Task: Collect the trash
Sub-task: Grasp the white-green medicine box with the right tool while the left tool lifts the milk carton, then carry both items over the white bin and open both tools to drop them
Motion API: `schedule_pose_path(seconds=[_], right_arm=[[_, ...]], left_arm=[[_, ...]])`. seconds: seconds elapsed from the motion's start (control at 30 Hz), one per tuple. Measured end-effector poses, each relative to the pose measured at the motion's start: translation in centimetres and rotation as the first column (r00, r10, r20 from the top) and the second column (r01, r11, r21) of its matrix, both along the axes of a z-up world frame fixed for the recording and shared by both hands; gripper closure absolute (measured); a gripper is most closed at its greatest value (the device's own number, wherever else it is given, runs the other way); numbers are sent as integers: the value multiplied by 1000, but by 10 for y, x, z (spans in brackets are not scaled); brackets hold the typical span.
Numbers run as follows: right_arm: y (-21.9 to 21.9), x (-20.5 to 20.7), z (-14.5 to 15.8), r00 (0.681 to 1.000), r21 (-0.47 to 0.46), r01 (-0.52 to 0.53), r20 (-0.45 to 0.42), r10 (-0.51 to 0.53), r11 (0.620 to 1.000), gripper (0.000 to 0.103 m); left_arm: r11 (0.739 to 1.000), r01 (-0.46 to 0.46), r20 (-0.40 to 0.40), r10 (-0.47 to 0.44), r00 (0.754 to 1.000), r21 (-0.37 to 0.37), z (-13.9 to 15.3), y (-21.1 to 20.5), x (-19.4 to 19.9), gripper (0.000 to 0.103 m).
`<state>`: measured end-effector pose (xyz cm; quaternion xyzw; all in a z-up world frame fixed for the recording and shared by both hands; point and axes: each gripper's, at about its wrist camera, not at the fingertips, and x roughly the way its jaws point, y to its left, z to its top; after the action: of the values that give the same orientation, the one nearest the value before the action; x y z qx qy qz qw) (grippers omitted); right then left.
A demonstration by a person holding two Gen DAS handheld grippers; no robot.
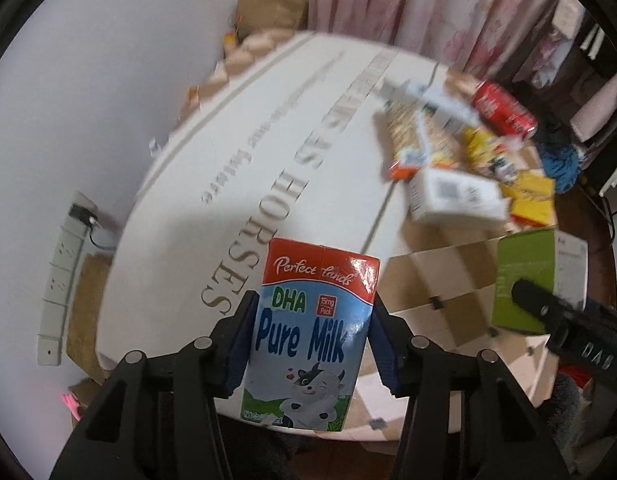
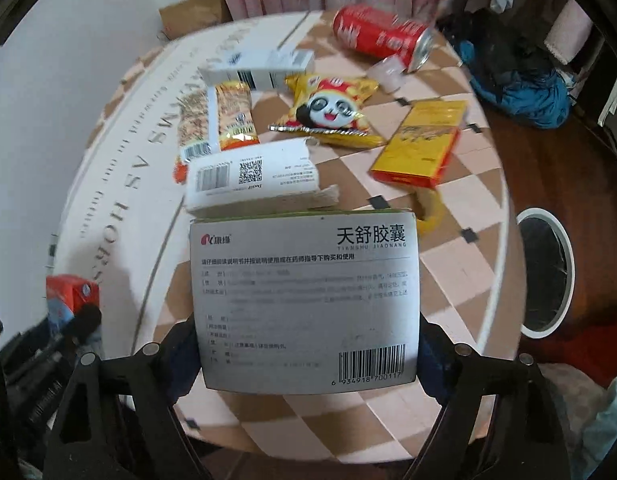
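I have the milk carton [image 1: 308,336] clamped in my left gripper [image 1: 308,344] and the medicine box [image 2: 308,304] in my right gripper [image 2: 308,360], both lifted over the near table [image 2: 448,264], with wrappers, boxes and a red can [image 2: 382,36] left farther back.

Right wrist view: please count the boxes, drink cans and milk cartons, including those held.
Boxes: 4 (grey medicine box, QR-code white box, long white box, yellow box)
Drink cans: 1 (red can)
Milk cartons: 1 (milk carton)
Total: 6

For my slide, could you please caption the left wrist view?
Left tongs grip a Pure Milk carton above the round table; litter lies beyond.
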<state>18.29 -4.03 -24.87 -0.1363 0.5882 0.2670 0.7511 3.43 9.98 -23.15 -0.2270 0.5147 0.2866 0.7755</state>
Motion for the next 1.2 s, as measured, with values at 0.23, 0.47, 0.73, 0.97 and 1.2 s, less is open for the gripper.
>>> schedule_pose_path(seconds=[0.23,0.47,0.73,0.97,1.2], right_arm=[[-47,7,55,996,137,35,76,-46,990,15],[-148,52,111,973,263,177,98,-208,949,15],[-287,132,101,906,220,387,88,-414,895,15],[-378,205,19,860,92,510,-44,-508,855,15],[-423,246,-60,825,-10,550,-149,-545,835,15]], left_arm=[[994,86,122,-94,988,69,73,-46,26,54],[965,251,256,-261,931,73,135,-116,100,54],[888,427,332,-357,873,-168,107,-195,233,54],[771,454,268,-369,890,-446,14,-263,337,54],[727,390,142,-379,914,-566,-70,-291,389,49]])
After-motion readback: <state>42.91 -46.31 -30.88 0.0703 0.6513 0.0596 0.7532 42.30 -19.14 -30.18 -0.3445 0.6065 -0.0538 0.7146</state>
